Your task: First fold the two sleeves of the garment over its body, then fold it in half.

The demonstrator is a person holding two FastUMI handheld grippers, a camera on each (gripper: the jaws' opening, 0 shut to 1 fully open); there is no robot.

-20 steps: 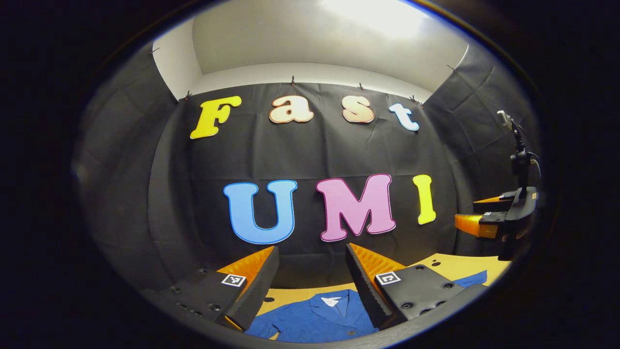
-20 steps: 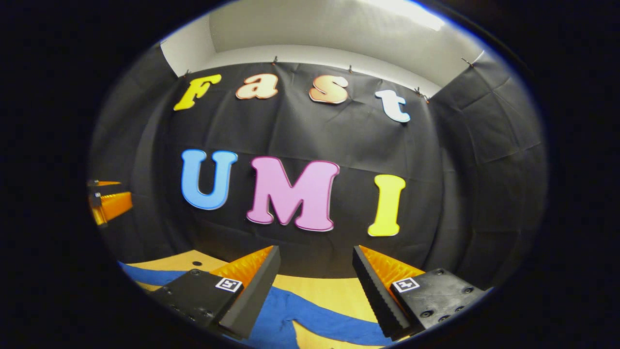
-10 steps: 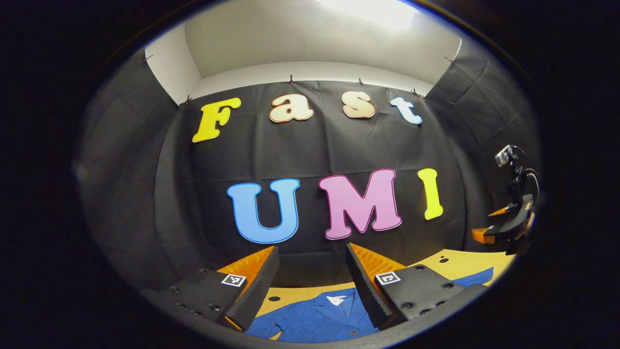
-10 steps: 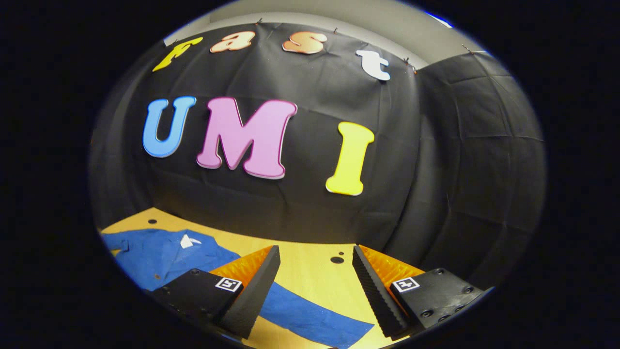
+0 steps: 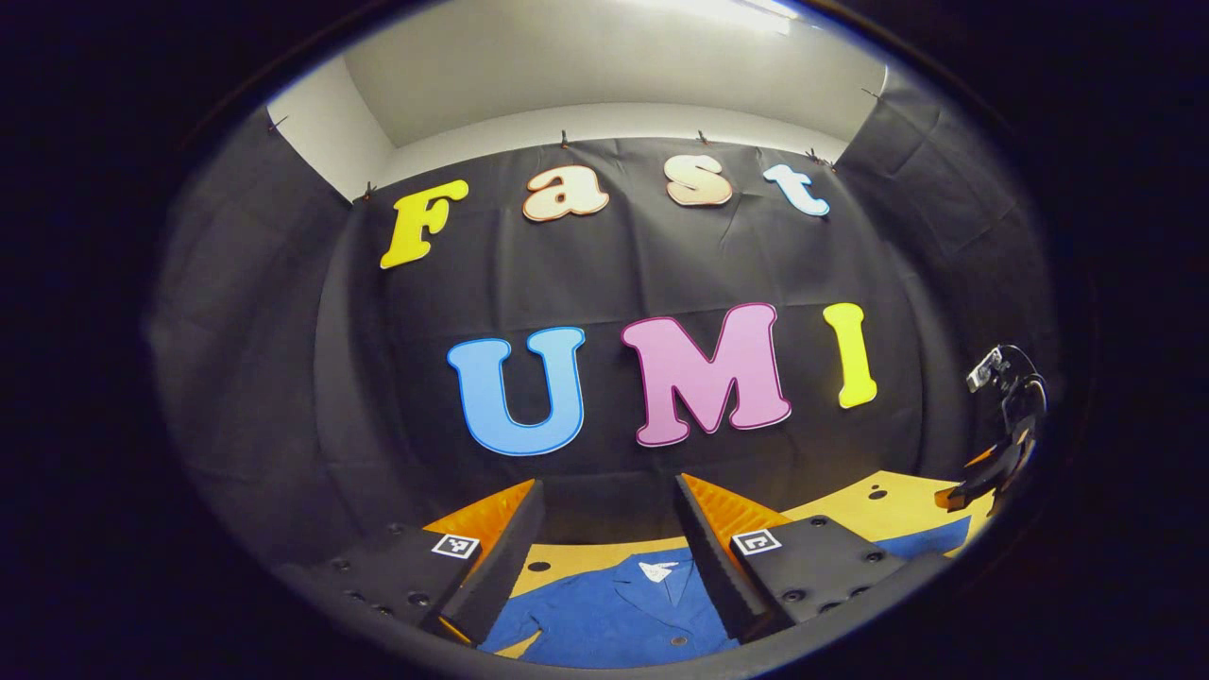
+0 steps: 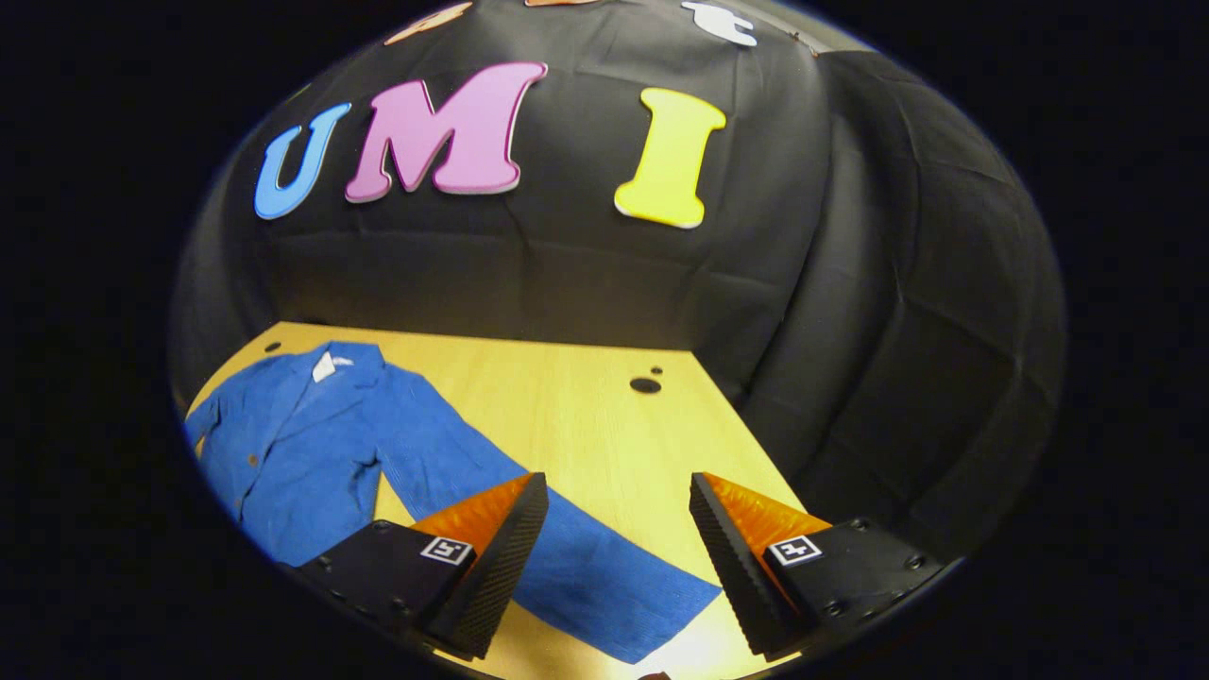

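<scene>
Right gripper (image 6: 614, 567) has tipped down since the earlier frame, its view now taking in far more tabletop (image 6: 576, 397) and the shirt; left gripper (image 5: 604, 567) has barely shifted, only a slight dip. Right gripper view, near to far: jaws wide apart, nothing between them, hovering over the sleeve end; the blue shirt's (image 6: 312, 444) long sleeve (image 6: 576, 576) lies flat and unfolded, running diagonally from the body toward the near right edge of the tabletop, its cuff end just under and between the jaws. The left finger overlaps the sleeve in the picture; contact can't be told. Shirt body lies toward the far left corner, collar with white tag (image 6: 324, 366) pointing at the far edge, front buttoned side up. Two dark holes (image 6: 646, 383) sit in the bare wood near the far right corner. Black cloth wall (image 6: 850, 283) behind. Left gripper view, near to far: jaws apart, empty, held above the shirt's collar area; shirt spread on the tabletop below them, other sleeve stretching off right. Farther right, the right gripper appears small at the picture's edge, over the tabletop's right side.
</scene>
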